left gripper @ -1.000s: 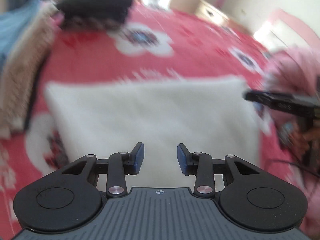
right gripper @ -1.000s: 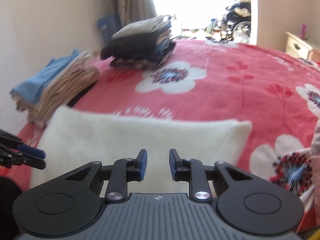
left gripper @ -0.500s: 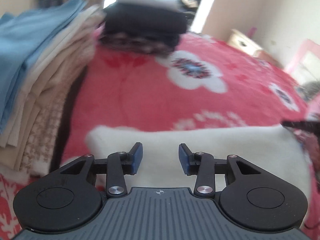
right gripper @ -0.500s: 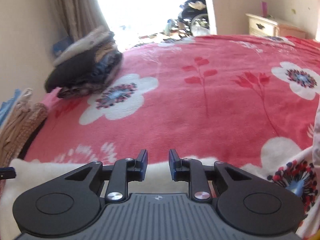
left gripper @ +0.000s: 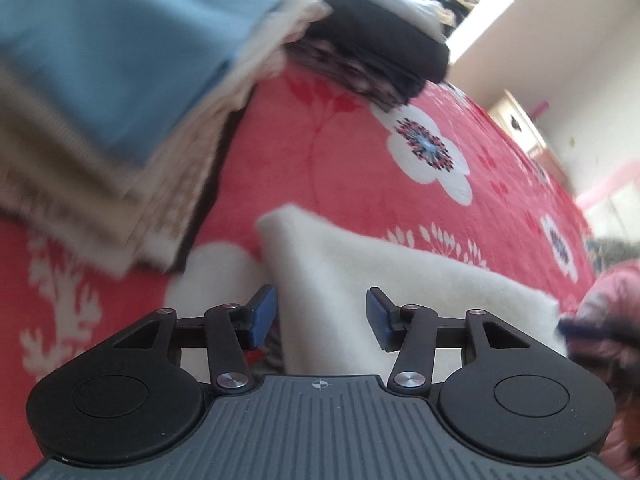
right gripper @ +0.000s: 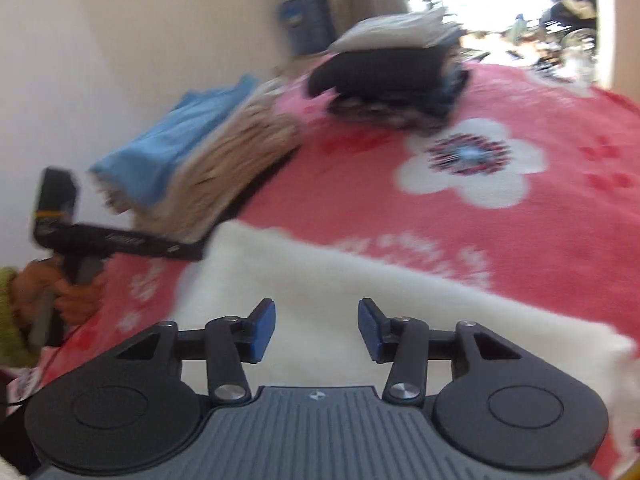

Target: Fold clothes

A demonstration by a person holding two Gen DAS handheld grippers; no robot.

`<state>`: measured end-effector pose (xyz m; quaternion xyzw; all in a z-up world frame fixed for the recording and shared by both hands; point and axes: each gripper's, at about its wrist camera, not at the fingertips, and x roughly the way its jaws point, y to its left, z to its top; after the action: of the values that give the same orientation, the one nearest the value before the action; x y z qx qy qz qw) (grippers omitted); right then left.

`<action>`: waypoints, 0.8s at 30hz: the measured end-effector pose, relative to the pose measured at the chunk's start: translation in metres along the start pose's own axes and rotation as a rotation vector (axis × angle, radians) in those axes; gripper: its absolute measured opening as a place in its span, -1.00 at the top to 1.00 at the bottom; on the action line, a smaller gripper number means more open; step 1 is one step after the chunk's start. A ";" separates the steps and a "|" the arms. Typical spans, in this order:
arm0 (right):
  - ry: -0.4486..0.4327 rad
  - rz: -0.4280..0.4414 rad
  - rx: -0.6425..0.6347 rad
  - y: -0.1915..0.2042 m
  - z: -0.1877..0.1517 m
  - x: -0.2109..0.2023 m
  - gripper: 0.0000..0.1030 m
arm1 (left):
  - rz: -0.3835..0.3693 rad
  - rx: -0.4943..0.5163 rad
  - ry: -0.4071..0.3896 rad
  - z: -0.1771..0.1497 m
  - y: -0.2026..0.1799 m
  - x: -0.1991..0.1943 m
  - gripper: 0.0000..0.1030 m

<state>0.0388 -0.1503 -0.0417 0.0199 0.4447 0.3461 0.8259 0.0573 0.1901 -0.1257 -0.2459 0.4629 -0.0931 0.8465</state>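
Covering most of both views is a bed [right gripper: 540, 248] with a red flowered blanket, and on its near part lies the piece being worked on, a cream fleece garment [left gripper: 400, 280] folded into a long flat band running across in front of both cameras. Beyond it, toward the wall, stand two finished piles: a stack of beige and blue clothes [right gripper: 208, 160] and, farther back, a stack of dark clothes [right gripper: 400, 76].

As a judgement, the step in hand is between folds: the fleece is laid down and both tools are being placed for a fresh hold at its two ends. The left hand-held gripper [left gripper: 321, 316] hangs over the garment's left end, its jaws opening, with the cloth's edge below the gap but no pad pressing on it. The right hand-held gripper [right gripper: 316, 330] hovers over the band nearer its right end, jaws likewise opening and holding nothing.

Next, each would need to come down onto the near edge, pinch all the layers together, and carry the ends over evenly so the band halves without skewing. Blur hides the exact layering.
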 end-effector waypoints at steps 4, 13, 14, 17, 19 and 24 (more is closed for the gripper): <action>0.130 0.066 -0.077 0.071 -0.007 0.056 -0.25 | -0.067 -0.151 0.078 -0.018 0.025 0.002 -0.11; 0.212 -0.165 -0.199 0.154 -0.061 0.130 -0.91 | -0.182 -0.308 0.181 -0.040 0.050 0.023 -0.24; 0.205 -0.200 -0.229 0.162 -0.067 0.134 -0.95 | -0.195 -0.320 0.189 -0.040 0.051 0.025 -0.24; 0.192 -0.325 -0.308 0.180 -0.083 0.147 -1.00 | -0.233 -0.321 0.218 -0.042 0.048 0.030 -0.24; 0.175 -0.386 -0.297 0.182 -0.089 0.152 -0.99 | -0.276 -0.309 0.257 -0.042 0.040 0.035 -0.24; 0.179 -0.463 -0.288 0.181 -0.090 0.162 -1.00 | -0.296 -0.239 0.293 -0.040 0.018 0.038 -0.28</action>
<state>-0.0697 0.0582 -0.1511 -0.2301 0.4547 0.2082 0.8348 0.0439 0.1784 -0.1806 -0.3932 0.5473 -0.1956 0.7124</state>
